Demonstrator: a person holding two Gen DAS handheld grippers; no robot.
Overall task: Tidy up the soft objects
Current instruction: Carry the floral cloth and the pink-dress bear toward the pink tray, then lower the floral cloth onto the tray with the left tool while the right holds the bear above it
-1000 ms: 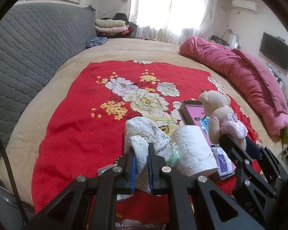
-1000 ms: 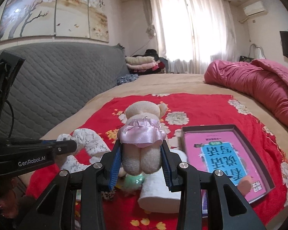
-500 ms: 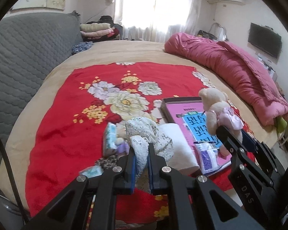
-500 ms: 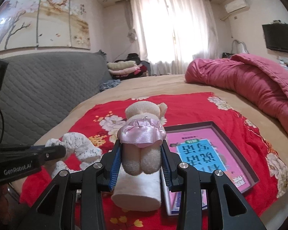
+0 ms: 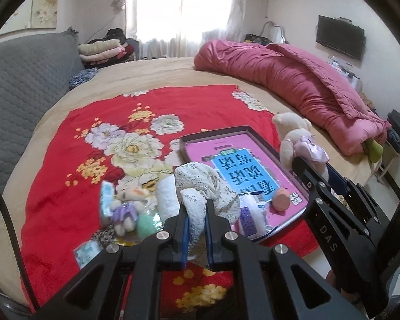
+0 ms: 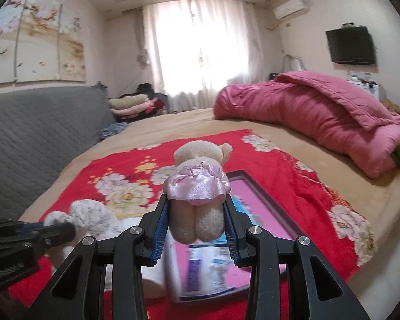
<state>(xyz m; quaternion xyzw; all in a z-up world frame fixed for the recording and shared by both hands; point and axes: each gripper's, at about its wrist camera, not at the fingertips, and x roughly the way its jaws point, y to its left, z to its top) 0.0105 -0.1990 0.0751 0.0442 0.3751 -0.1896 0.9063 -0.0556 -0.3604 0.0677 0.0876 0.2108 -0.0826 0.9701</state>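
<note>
1. White speckled cloth (image 5: 200,186): our left gripper (image 5: 196,229) clenches it above the red blanket (image 5: 66,186).
2. Our right gripper (image 6: 196,229) grasps the teddy bear (image 6: 200,186) over the tray (image 6: 264,194).

Bright curtained window (image 6: 200,53), grey quilted headboard (image 6: 40,133), wall television (image 6: 350,46), pink duvet (image 6: 320,117).

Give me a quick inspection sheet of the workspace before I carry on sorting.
Surface: red floral blanket on a beige bed.
Job's things: teddy bear and speckled white cloth both held; small plush and white towel roll lying on the blanket.
Clutter: pink book in a dark tray, packets beside it.
Grippers: left gripper shut on the cloth; right gripper shut on the bear.
Cables: black cable at left edge.
Surroundings: pink quilt, grey headboard, window, wall TV.
</note>
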